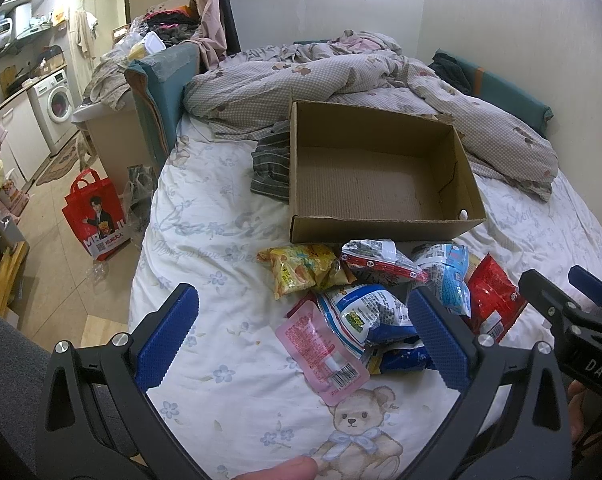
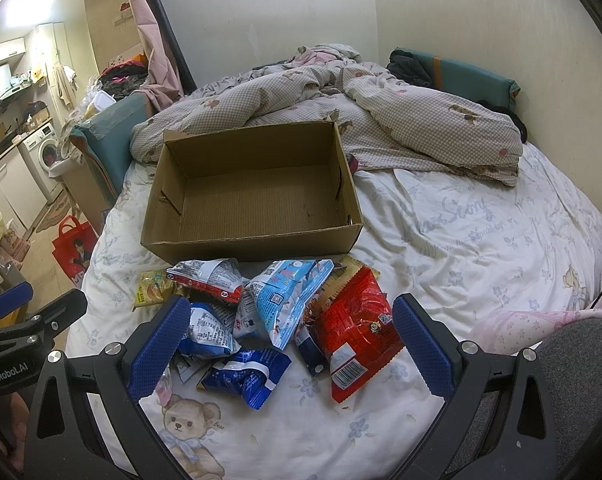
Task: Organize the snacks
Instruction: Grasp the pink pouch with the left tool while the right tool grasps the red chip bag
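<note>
An empty cardboard box (image 1: 385, 222) (image 2: 253, 242) stands open on the bed. In front of it lies a pile of snack packets: a yellow one (image 1: 301, 268) (image 2: 151, 290), a pink pouch (image 1: 321, 350), a red bag (image 2: 357, 328) (image 1: 491, 300), a light blue bag (image 2: 285, 296) (image 1: 447, 276), and dark blue ones (image 2: 245, 376) (image 1: 365, 316). My left gripper (image 1: 301, 340) is open above the pink pouch, holding nothing. My right gripper (image 2: 289, 348) is open above the pile, holding nothing; it also shows at the right edge of the left wrist view (image 1: 561, 292).
A rumpled checked duvet (image 2: 341, 100) lies behind the box, with teal cushions (image 2: 473, 76) at the wall. A striped cloth (image 1: 271, 164) lies left of the box. A red shopping bag (image 1: 97, 216) stands on the floor to the left of the bed.
</note>
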Tool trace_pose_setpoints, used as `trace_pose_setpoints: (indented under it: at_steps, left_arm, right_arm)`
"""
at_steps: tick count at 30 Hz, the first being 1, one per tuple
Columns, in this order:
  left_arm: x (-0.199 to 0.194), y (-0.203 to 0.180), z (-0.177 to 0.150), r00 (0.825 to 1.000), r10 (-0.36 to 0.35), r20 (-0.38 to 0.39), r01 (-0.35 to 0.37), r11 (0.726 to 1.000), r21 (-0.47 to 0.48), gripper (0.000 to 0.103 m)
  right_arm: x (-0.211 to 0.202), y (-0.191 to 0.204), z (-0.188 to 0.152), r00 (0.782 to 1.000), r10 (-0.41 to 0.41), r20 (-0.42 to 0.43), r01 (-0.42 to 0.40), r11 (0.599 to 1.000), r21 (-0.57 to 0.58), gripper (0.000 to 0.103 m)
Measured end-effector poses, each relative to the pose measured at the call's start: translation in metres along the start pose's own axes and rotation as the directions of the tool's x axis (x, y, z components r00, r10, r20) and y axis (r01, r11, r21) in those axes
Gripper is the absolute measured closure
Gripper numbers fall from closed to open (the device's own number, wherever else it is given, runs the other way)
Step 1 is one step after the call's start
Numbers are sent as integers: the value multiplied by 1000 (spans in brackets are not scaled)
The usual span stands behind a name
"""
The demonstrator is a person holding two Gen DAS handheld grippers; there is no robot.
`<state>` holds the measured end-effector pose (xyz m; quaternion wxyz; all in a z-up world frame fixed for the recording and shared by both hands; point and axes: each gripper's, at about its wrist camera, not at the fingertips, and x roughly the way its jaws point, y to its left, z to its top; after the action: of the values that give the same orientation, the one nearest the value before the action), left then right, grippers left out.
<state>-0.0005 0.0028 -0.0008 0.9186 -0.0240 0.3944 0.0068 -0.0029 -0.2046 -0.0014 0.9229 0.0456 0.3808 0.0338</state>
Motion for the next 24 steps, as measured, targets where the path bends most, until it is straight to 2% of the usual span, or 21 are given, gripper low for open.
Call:
trace_pose_setpoints:
  at_steps: [7, 13, 17, 21, 23, 24]
  left_arm:
    - [2, 1, 0, 1000, -6, -14, 6, 1000, -4, 0]
    - [22, -3, -2, 989, -19, -144, 21, 1000, 12, 0]
    - [37, 9, 13, 968, -68, -243, 55, 997, -61, 0]
    - [63, 26, 32, 933, -94, -346, 40, 986, -159, 0]
    - [83, 34, 34, 897, -96, -431, 7, 979, -203, 0]
    - [88, 36, 32, 885, -101, -455, -3, 975, -223, 0]
  right_arm:
    - [1, 0, 0, 1000, 3, -7, -3, 1000, 2, 0]
    - [12, -16, -1, 994, 51, -92, -45, 996, 72, 0]
    - [23, -32, 10, 980, 77, -181, -54, 990, 128, 0]
    - [37, -55, 27, 965, 82, -249, -39, 984, 172, 0]
    - [49, -70, 34, 948, 87, -307, -24, 979, 203, 0]
    - [56, -77, 36, 935, 94, -341, -18, 976, 219, 0]
